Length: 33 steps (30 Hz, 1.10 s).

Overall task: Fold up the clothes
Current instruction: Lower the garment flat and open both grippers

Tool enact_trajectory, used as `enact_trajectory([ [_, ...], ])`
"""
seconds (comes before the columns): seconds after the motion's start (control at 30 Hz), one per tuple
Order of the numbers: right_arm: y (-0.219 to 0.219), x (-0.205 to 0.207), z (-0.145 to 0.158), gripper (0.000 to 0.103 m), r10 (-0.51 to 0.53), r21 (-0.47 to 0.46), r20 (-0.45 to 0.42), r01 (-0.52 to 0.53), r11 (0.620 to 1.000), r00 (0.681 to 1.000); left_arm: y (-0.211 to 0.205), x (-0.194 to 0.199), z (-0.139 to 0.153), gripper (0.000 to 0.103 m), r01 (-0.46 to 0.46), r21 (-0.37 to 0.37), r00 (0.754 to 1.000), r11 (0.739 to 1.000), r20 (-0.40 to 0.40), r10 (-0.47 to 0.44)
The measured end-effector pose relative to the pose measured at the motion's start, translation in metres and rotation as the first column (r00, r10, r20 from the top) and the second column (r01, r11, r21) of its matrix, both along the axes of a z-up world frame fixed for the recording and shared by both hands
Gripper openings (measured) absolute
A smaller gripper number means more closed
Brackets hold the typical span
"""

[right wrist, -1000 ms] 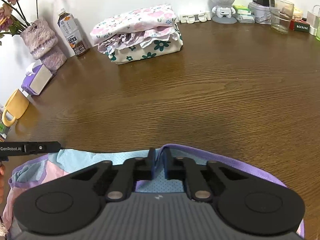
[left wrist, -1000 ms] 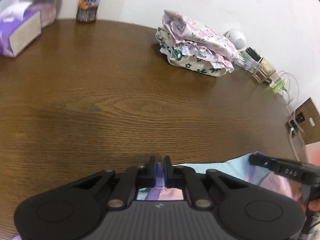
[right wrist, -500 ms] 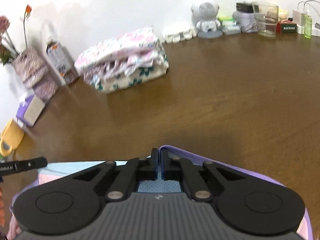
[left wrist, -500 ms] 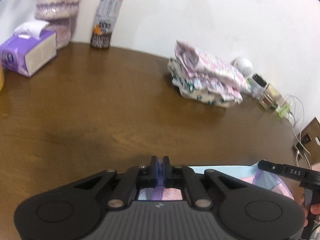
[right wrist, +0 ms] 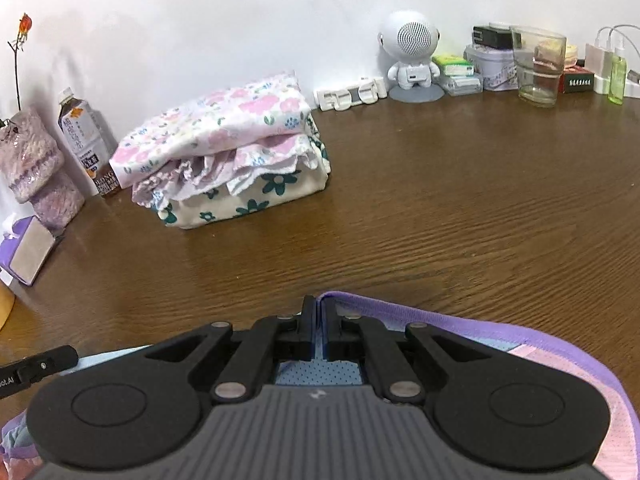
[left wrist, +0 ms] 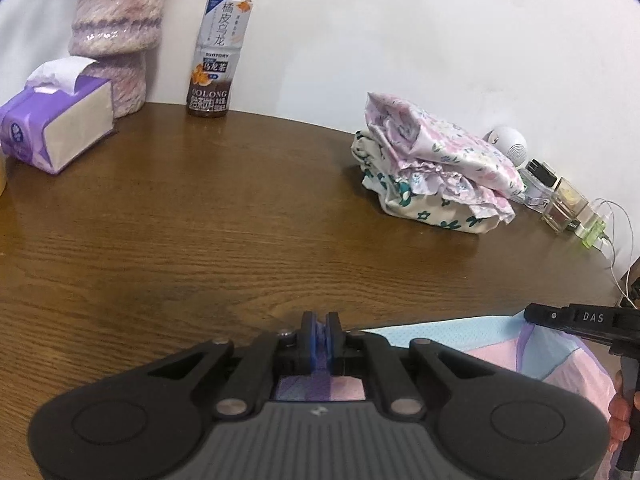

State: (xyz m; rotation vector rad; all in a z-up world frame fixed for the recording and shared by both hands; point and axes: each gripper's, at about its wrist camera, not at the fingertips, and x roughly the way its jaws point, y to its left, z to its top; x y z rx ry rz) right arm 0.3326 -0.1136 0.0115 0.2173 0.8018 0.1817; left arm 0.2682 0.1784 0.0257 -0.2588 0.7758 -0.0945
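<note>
The left claw (left wrist: pixel 320 334) is pinched tight on a purple edge of the pastel garment (left wrist: pixel 500 344), and the right claw (right wrist: pixel 319 320) is likewise squeezed closed on the purple hem of the same piece, with blue mesh cloth showing just under its fingers. The brown wooden counter (right wrist: pixel 440 220) fills most of both views and carries everything else. On it, the garment lies at the near edge, right under both claws, in panels of light blue, pink and purple; how much of it hangs off the counter cannot be told. Farther back, near the wall, sits a stack of folded clothes (right wrist: pixel 224 160): a pink flowered piece on top, a frilled one in the middle and a cream one with green flowers at the bottom. By the look of it, those pieces are done and the pastel garment is the one in hand, gripped at two points along its edge but not yet laid out or creased, so its whole fold and its place on the stack are likely still to come. Smaller things line the back: a fuzzy pink vase (left wrist: pixel 116 32), a purple tissue box (left wrist: pixel 56 124), a tea bottle (left wrist: pixel 218 44), a white robot-shaped speaker (right wrist: pixel 410 60), a drinking glass (right wrist: pixel 538 66), and a few small boxes.
</note>
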Motion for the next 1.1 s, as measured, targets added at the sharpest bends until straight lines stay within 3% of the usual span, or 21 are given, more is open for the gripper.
enact_trajectory([
  [0.1,-0.002,0.000,-0.003,0.008,0.007,0.014,-0.003,-0.007,1.000,1.000,0.006,-0.005,0.006,0.023,-0.003,-0.026,1.000,1.000,-0.010,0.003],
  [0.13,-0.006,-0.002,0.002,0.016,0.011,0.024,-0.007,-0.011,1.000,1.000,0.010,-0.009,0.013,0.040,-0.007,-0.042,1.000,0.999,-0.012,0.006],
  [0.17,-0.009,-0.005,0.007,0.024,0.017,0.037,-0.010,-0.016,0.999,1.000,0.014,-0.013,0.020,0.051,-0.010,-0.059,1.000,0.998,-0.015,0.009],
  [0.2,-0.013,-0.008,0.012,0.038,0.022,0.049,-0.014,-0.022,0.999,1.000,0.018,-0.017,0.027,0.051,-0.013,-0.075,1.000,0.997,-0.018,0.012],
  [0.3,-0.021,-0.029,0.033,0.043,0.078,0.046,0.011,-0.078,0.996,0.997,0.036,-0.049,0.058,0.058,0.014,-0.094,0.999,0.995,0.039,-0.010],
  [0.37,-0.024,-0.051,0.046,0.046,0.143,0.019,0.043,-0.144,0.989,0.989,0.046,-0.072,0.072,0.065,0.010,-0.035,0.998,0.999,0.068,-0.008],
  [0.5,-0.027,-0.101,0.048,0.049,0.262,-0.014,0.063,-0.262,0.965,0.963,0.064,-0.108,0.076,0.065,0.003,0.095,0.998,0.995,0.059,-0.008],
  [0.67,-0.031,-0.157,0.034,0.049,0.351,-0.029,0.053,-0.350,0.936,0.935,0.074,-0.123,0.051,0.060,0.004,0.228,0.999,0.974,-0.037,0.004],
  [0.77,-0.034,-0.180,0.023,0.049,0.362,-0.044,0.048,-0.360,0.932,0.931,0.082,-0.120,0.035,0.049,0.010,0.222,0.994,0.975,-0.108,0.014],
  [1.0,-0.044,-0.207,0.007,0.049,0.350,-0.046,0.041,-0.348,0.936,0.936,0.098,-0.125,0.020,0.044,0.010,0.187,0.986,0.982,-0.164,0.021],
  [1.07,-0.046,-0.212,0.006,0.049,0.351,-0.050,0.048,-0.349,0.936,0.935,0.100,-0.127,0.020,0.002,0.008,0.160,0.987,0.987,-0.157,0.017],
  [1.1,-0.045,-0.213,0.006,0.049,0.353,-0.053,0.052,-0.350,0.935,0.934,0.098,-0.127,0.021,0.001,0.007,0.169,0.989,0.986,-0.147,0.018],
])
